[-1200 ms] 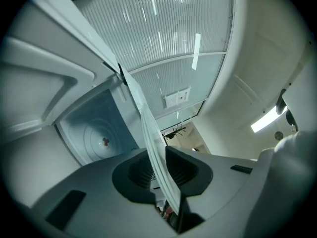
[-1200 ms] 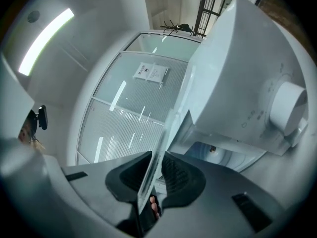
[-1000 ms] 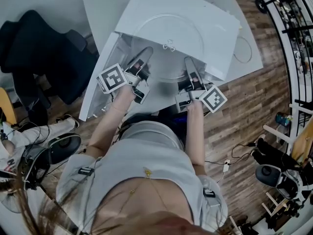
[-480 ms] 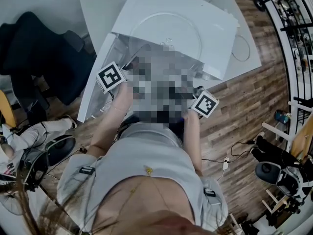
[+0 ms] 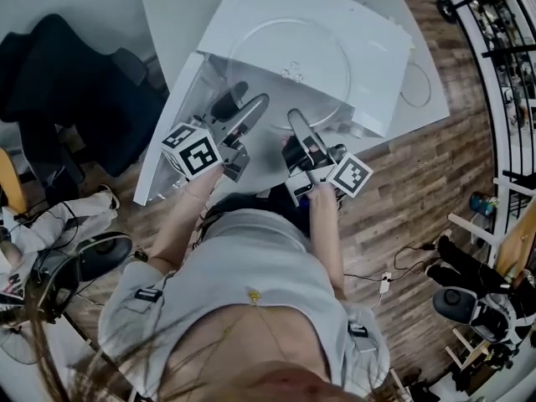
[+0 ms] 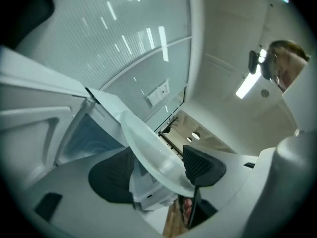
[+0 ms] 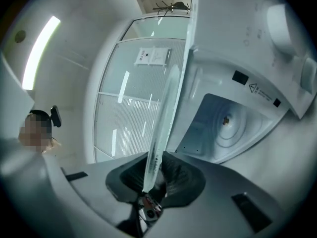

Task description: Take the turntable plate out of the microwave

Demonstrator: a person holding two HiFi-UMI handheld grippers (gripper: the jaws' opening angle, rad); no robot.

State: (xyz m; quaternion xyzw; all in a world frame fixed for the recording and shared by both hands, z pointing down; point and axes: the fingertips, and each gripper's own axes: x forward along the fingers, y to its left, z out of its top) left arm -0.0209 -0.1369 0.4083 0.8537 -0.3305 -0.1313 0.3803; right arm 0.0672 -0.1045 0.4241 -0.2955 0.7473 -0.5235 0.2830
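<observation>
The clear glass turntable plate [image 5: 289, 61] hangs in front of the open white microwave [image 5: 368, 32], outside its cavity [image 7: 233, 123]. My right gripper [image 5: 296, 124] is shut on its near rim. In the right gripper view the plate [image 7: 163, 113] stands edge-on between the two pads as the jaws close on it. My left gripper [image 5: 251, 95] is at the rim further left, and its jaws are opening wide. In the left gripper view the plate's rim [image 6: 153, 152] passes between the spread pads [image 6: 203, 165], which no longer clamp it.
The microwave door [image 5: 163, 153] hangs open to the left, beside my left gripper. The microwave stands on a white table [image 5: 167, 15]. A dark chair [image 5: 67, 82], a round stool [image 5: 109, 249] and cables stand on the wood floor. A rack [image 5: 502, 40] is at the right.
The left gripper's jaws have spread apart off the plate's rim, and the gripper has rolled. The right gripper has shifted left along the rim and holds the plate.
</observation>
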